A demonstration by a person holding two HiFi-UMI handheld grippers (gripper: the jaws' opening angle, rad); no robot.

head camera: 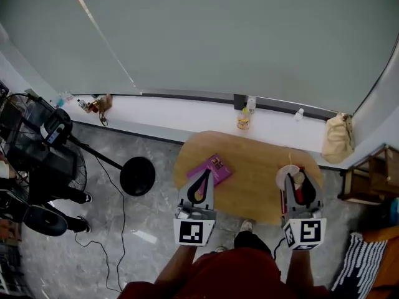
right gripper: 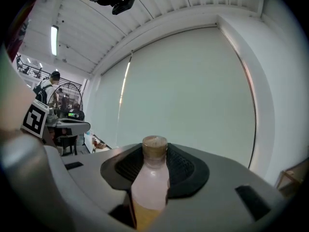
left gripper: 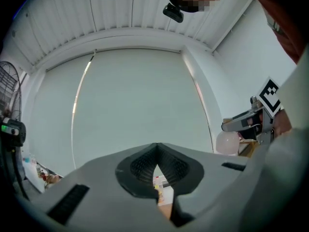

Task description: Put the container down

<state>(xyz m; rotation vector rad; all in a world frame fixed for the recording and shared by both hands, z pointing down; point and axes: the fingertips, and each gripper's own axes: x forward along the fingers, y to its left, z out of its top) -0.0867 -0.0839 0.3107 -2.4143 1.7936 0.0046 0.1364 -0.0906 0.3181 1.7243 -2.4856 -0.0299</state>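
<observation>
As R claw [right gripper: 154, 150] grips, container [right gripper: 150, 183] translucent, tan-capped

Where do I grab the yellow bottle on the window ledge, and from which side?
Probably mid-body, approaching level from the table side: the yellow bottle stands upright on the ledge with the blind behind it.

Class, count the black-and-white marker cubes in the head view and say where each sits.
2. One marker cube sits at the back of the left claw, the other at the back of the right claw, both at the wooden table's near edge. None seems hidden.
</observation>
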